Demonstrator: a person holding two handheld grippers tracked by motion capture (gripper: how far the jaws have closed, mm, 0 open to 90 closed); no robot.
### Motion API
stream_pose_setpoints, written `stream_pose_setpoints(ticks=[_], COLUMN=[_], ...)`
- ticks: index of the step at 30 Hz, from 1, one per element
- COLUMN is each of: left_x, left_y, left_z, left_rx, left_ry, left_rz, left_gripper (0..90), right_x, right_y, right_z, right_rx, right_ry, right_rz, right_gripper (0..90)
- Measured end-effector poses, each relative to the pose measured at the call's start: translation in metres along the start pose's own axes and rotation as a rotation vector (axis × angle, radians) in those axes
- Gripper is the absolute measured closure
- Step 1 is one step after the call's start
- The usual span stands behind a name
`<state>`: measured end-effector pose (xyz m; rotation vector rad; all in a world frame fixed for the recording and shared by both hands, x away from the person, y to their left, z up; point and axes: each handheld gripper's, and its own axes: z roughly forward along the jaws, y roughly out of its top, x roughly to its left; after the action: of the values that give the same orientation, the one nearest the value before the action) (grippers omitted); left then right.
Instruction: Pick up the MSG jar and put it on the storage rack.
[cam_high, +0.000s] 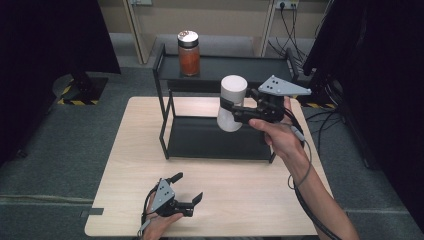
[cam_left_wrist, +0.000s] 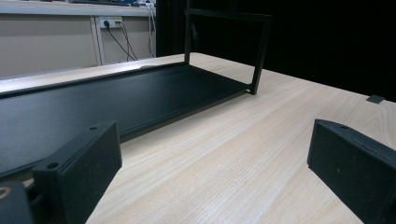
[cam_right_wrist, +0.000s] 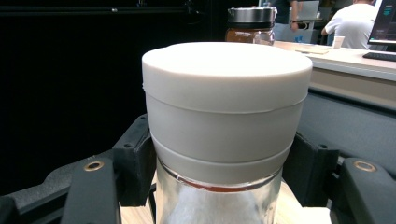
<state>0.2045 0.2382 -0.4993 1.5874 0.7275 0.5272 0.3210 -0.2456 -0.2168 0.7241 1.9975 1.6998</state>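
White-lidded jar (cam_high: 231, 103) sits clamped between my right claw's (cam_high: 231, 112) 2 jaws, lifted above the wooden table (cam_high: 125, 165) just in front of the black rack (cam_high: 220, 142). My left claw (cam_high: 189, 193) rests wide open and empty on the table. I'd keep the jar upright, clear the rack's top rail, then lower it beside the orange-filled jar (cam_high: 189, 53), well beyond my claw.

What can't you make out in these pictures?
- White-lidded jar: in the right gripper view the bottom edge cuts off its lower half, so its contents stay unclear.
- Orange-filled jar: in that view the white lid hides most of it.
- Rack: the left gripper view's top edge cuts off its upper shelf.
- Left gripper: in the high view the grey plate covers its body.
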Motion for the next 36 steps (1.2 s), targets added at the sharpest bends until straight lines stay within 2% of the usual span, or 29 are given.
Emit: stream_pose_setpoints(ticks=[13,36], left_x=[0.000,0.000], left_y=[0.000,0.000], left_z=[0.000,0.000], left_rx=[-0.003,0.000], left_ry=[0.000,-0.002], left_rz=[-0.002,0.000], left_gripper=[2.4,2.4], right_x=[-0.002,-0.007], right_y=[0.021,0.060], right_z=[0.009,0.028], right_rx=[0.000,0.008], right_ry=[-0.030,-0.127], right_rz=[-0.002,0.011], right_gripper=[35.4,35.4])
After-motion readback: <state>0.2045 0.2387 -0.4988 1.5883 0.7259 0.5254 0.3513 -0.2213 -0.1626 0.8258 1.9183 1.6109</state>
